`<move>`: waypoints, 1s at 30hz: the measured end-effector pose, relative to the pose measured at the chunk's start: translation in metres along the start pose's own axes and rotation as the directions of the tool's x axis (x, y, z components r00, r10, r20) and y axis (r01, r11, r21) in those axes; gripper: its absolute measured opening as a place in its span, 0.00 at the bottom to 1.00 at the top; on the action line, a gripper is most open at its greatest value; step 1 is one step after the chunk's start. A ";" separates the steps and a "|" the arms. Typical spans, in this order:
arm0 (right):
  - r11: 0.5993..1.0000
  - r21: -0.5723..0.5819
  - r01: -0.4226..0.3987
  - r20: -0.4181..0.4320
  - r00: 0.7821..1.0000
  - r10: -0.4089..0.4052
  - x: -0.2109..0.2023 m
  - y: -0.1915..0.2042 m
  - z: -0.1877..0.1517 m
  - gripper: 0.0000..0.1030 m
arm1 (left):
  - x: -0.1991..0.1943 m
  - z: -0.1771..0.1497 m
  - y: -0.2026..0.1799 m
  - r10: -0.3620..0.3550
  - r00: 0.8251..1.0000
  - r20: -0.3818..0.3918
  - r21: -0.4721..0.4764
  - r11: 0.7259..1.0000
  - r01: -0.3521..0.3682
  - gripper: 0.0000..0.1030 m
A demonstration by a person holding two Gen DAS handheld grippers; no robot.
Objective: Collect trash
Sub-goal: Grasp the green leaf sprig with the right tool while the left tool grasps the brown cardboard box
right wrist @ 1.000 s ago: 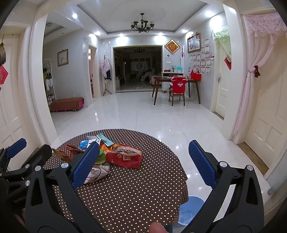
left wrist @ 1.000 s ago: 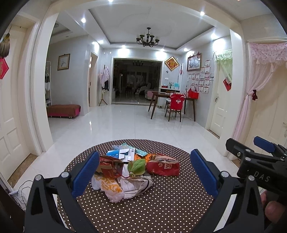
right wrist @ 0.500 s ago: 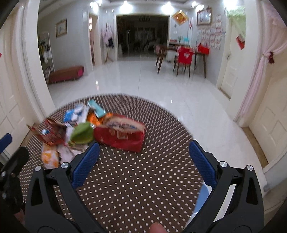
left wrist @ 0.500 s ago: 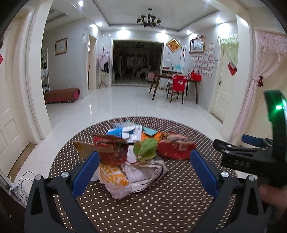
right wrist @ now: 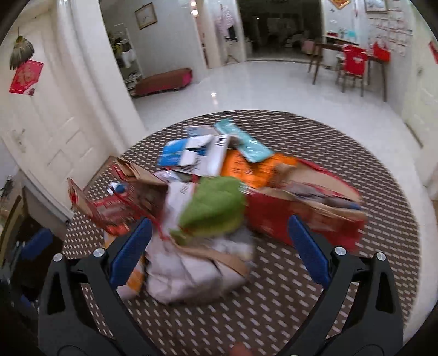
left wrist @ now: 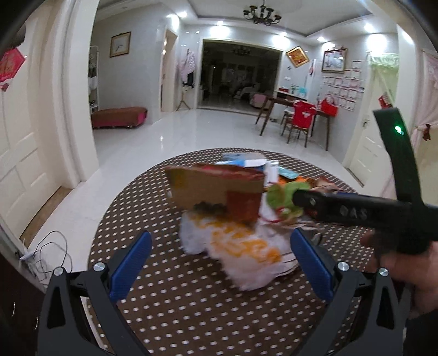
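Both claws, left gripper (left wrist: 219,263) and right gripper (right wrist: 217,246), are hanging spread over the blurred, seemingly heaped trash pile (right wrist: 208,202) on the dotted table (right wrist: 273,315).

Premises: a private home, open-plan living and dining area. White glossy tiled floor (left wrist: 208,134) throughout. Black chandelier (left wrist: 262,14) with recessed ceiling spotlights. Framed pictures (left wrist: 120,43) on grey walls. Dark wooden dining table (left wrist: 284,102) against the far wall with a chair draped in red (left wrist: 301,116). Low red upholstered bench (left wrist: 119,116) beside an archway. White panelled doors (left wrist: 20,153); pink lace curtain (left wrist: 429,82) at the right edge. Red paper decoration (right wrist: 26,77) on one door. Nearest, a round table (left wrist: 175,306) under a brown white-dotted cloth, bearing household packaging waste (right wrist: 213,191).
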State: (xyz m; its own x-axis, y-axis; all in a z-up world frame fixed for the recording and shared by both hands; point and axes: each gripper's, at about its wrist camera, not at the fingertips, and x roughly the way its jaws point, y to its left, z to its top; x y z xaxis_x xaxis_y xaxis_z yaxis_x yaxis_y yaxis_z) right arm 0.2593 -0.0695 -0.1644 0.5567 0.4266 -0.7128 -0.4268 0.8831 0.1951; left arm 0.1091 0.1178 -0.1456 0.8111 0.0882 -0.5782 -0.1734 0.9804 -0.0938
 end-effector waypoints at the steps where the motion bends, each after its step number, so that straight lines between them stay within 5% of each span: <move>1: 1.000 -0.005 0.000 -0.010 1.000 0.000 0.006 0.003 0.001 0.88 | 0.001 -0.001 0.004 0.009 1.000 -0.006 -0.003 1.000 -0.009 0.96; 3: 1.000 -0.013 -0.014 -0.027 1.000 0.014 0.019 0.008 0.003 0.74 | 0.004 -0.002 0.008 0.021 1.000 -0.010 -0.005 1.000 -0.021 0.96; 5: 1.000 -0.017 -0.014 -0.067 0.998 0.013 0.035 0.009 0.002 0.41 | 0.007 0.001 0.010 0.029 1.000 -0.001 -0.002 1.000 -0.029 0.96; 10: 0.997 0.035 -0.075 -0.032 0.997 0.076 0.022 -0.004 -0.004 0.16 | 0.015 0.016 0.007 0.064 0.998 0.025 0.022 0.998 -0.064 0.96; 19: 0.987 0.105 -0.124 0.067 0.991 0.117 -0.027 -0.031 -0.017 0.15 | 0.057 0.027 -0.015 0.184 0.982 -0.048 -0.038 0.982 -0.186 0.96; 25: 0.986 0.104 -0.126 0.085 0.989 0.118 -0.040 -0.037 -0.023 0.15 | 0.062 0.042 -0.003 0.226 0.974 -0.021 -0.115 0.967 -0.227 0.95; 26: 0.986 0.107 -0.127 0.087 0.989 0.118 -0.042 -0.038 -0.024 0.15 | 0.064 0.042 0.000 0.207 0.978 -0.023 -0.129 0.970 -0.208 0.77; 27: 0.986 0.110 -0.129 0.090 0.989 0.119 -0.045 -0.040 -0.025 0.15 | 0.068 0.042 0.005 0.164 0.986 -0.038 -0.148 0.975 -0.168 0.40; 30: 0.985 0.109 -0.133 0.103 0.987 0.122 -0.054 -0.043 -0.029 0.15 | 0.072 0.034 0.013 0.096 0.993 -0.064 -0.189 0.976 -0.106 0.11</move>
State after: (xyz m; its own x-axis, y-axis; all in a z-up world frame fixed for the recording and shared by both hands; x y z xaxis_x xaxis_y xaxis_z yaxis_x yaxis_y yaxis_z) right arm 0.2265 -0.1359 -0.1537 0.5711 0.5490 -0.6103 -0.4170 0.8344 0.3604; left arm 0.1837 0.1431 -0.1611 0.7535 0.1700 -0.6351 -0.3608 0.9145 -0.1832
